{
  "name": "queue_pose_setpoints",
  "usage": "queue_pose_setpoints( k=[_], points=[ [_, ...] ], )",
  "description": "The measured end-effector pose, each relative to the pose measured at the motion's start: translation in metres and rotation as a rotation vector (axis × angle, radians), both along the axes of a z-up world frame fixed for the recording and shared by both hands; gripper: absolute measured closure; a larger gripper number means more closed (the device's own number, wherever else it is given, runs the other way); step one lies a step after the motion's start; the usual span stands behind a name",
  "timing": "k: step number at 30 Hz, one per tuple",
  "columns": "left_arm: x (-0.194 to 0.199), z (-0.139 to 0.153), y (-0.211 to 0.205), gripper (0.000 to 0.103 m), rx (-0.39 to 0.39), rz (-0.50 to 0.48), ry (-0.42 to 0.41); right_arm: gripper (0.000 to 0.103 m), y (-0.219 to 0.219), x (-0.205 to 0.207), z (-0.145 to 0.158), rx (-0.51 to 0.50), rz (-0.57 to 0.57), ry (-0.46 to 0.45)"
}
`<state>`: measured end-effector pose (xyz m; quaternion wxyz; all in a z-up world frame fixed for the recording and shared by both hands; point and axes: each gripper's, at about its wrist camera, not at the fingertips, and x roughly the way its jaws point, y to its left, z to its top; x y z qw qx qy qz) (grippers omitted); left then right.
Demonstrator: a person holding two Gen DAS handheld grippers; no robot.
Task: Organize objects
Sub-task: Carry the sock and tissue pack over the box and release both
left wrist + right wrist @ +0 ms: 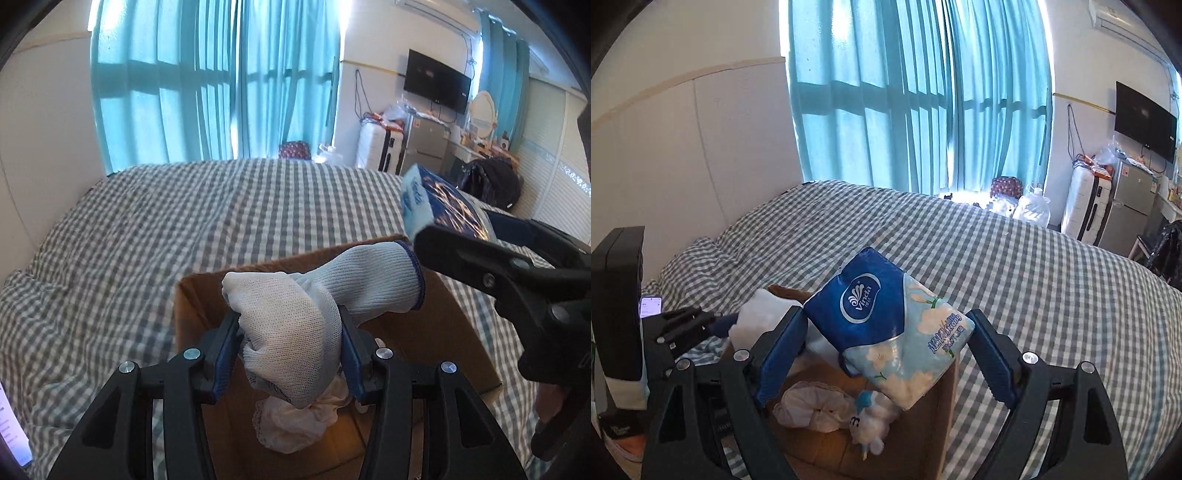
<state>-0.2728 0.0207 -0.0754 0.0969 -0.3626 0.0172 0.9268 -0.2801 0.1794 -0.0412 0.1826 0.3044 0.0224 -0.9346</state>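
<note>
My left gripper [290,354] is shut on a bundled white knit glove [295,332], held just above an open cardboard box [458,332] on the bed. My right gripper [886,354] is shut on a blue pack of tissues [886,325], tilted over the same box [923,435]. In the left wrist view that tissue pack [436,203] and the right gripper [480,258] hang at the right, above the box's far corner. Inside the box lie a crumpled white cloth [812,406] and a small white and blue plush toy [871,417].
The box sits on a bed with a grey checked cover [1034,280]. Teal curtains [916,96] hang behind it. A suitcase [1082,206], a small fridge [1126,206] and a wall television [1145,122] stand at the far right. A phone [650,306] lies at the left.
</note>
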Motion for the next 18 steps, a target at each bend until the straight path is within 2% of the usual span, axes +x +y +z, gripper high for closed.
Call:
queue_pose_setpoints(
  k=[5,7,12,16,18],
  points=[
    [-0.002,-0.007,0.002,0.051,-0.021,0.014,-0.005,0.014,0.002,-0.005,-0.009,0.009,-0.011,-0.014],
    [0.0,-0.005,0.001,0.048,-0.011,0.017,-0.006,0.008,0.004,-0.005,-0.01,0.008,-0.022,-0.021],
    [0.014,0.016,-0.001,0.021,0.02,0.027,0.028,0.001,0.012,0.011,0.012,-0.012,-0.04,0.025],
    [0.032,0.041,-0.003,0.014,0.021,0.052,0.064,0.001,0.021,0.029,0.039,-0.021,-0.05,0.069],
    [0.045,0.057,-0.006,0.005,0.036,0.07,0.089,0.001,0.025,0.044,0.055,-0.021,-0.051,0.093]
  ],
)
